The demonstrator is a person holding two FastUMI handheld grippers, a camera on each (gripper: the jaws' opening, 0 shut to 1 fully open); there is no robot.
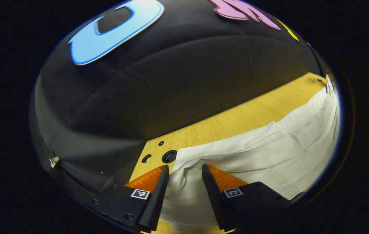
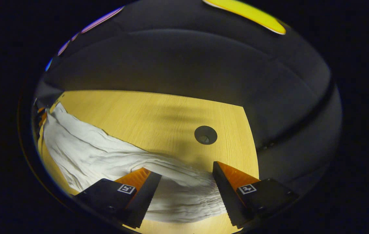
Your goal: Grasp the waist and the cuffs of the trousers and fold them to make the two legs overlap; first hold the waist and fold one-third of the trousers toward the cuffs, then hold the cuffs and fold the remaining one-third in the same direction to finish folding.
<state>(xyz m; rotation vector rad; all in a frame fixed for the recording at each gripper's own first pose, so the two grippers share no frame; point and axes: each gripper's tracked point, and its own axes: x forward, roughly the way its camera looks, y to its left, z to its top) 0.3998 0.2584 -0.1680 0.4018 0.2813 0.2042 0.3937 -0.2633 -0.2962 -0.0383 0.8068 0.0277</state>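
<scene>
Two grippers stand over opposite ends of the white trousers (image 1: 269, 146), which lie stretched along the wooden table (image 2: 145, 117). In the left gripper view, the left gripper (image 1: 186, 170) has its jaws apart with bunched cloth between them; neither finger visibly presses the fabric, so treat it as released. In the right gripper view, the right gripper (image 2: 187, 175) is also spread wide above the gathered, pleated end, which appears to be the waistband; nothing is clamped.

Hazards to watch:

1. Partial grasp. The cloth is wrinkled and layered. If you close on the top ply only, the lower leg will likely stay on the table and the legs will not overlap.
2. Uneven lift. If one end is gripped before the other, the fabric may drag and skew.
3. Snagging. A round hole (image 1: 169, 156) sits just beside the cloth edge near the left gripper; a fingertip could catch there.
</scene>
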